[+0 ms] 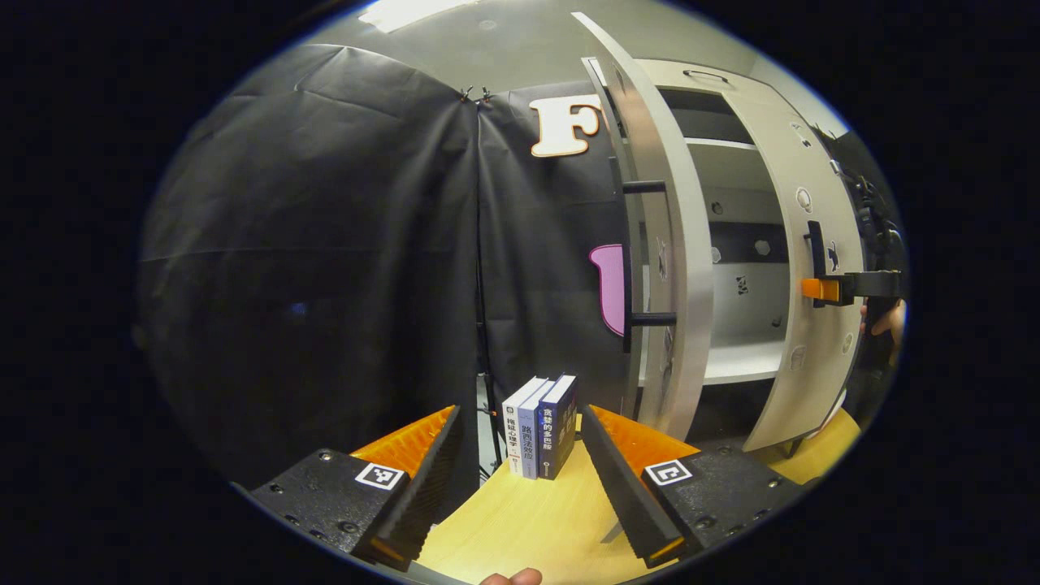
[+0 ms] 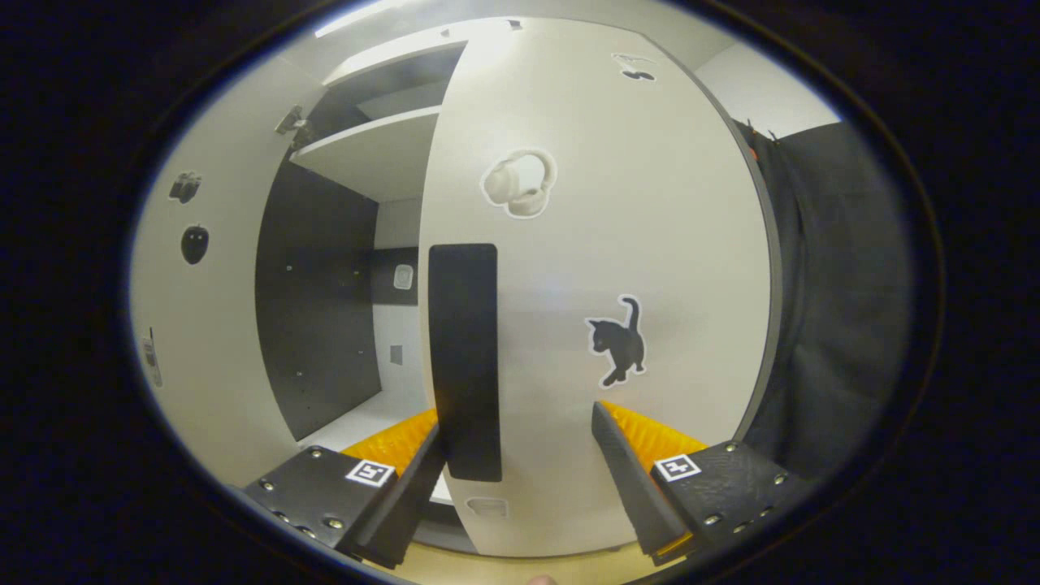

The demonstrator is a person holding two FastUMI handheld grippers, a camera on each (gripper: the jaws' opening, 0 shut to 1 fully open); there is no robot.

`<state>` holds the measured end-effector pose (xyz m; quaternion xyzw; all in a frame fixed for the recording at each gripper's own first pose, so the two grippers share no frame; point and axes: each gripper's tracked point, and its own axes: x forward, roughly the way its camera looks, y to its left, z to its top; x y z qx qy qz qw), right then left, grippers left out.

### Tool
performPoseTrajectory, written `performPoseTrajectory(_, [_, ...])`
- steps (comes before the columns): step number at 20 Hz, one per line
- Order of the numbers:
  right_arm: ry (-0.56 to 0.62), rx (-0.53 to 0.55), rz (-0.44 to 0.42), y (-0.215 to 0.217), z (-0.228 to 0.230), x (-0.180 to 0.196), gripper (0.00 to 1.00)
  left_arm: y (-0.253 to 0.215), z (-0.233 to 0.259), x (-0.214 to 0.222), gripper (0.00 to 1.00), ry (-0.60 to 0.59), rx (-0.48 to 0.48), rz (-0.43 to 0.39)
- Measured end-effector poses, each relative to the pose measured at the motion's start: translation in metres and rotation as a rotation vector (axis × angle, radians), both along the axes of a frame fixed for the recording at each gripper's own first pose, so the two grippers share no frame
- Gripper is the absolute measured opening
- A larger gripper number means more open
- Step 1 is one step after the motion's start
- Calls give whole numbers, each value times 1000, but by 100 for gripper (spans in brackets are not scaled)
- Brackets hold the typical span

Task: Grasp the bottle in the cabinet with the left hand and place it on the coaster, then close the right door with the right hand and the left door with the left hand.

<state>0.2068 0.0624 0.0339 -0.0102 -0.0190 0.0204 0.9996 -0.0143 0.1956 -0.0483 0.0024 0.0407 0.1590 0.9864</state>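
Staged recording booth, not real home: black cloth walls [image 1: 325,244], pale cabinet [image 1: 735,244] with sticker-covered doors [image 2: 601,325] on wooden table [image 1: 528,520], three books [image 1: 540,435] as props, plain ceiling light [image 1: 414,12].

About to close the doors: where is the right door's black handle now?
In the right gripper view, the black bar handle stands upright on the white right door, near its left edge, between the open right hand-held gripper's fingers.
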Motion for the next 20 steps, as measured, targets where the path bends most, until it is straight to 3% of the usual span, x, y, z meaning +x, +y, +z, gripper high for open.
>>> performPoseTrajectory(5, [2,0,-25,0,-1,2,97,3,-3,4,92,11,2,-23])
performPoseTrajectory(10, [23,12,-12,2,-1,-2,100,20,-4,11,92,26,-81,-26])
performPoseTrajectory(14, [10,-12,-1,-1,3,-28,97,12,24,27,88,-11,-128,-124])
performPoseTrajectory(15, [18,-17,4,-1,1,-34,97,6,33,31,93,-18,-129,-152])
performPoseTrajectory(16, [24,-22,8,-1,-1,-40,100,1,40,35,88,-22,-127,-175])
performPoseTrajectory(17, [26,-28,13,-1,-1,-45,97,-3,44,36,93,-21,-120,-191])
performPoseTrajectory(20, [29,-46,20,-2,-2,-59,100,-13,52,27,93,-20,-118,-220])
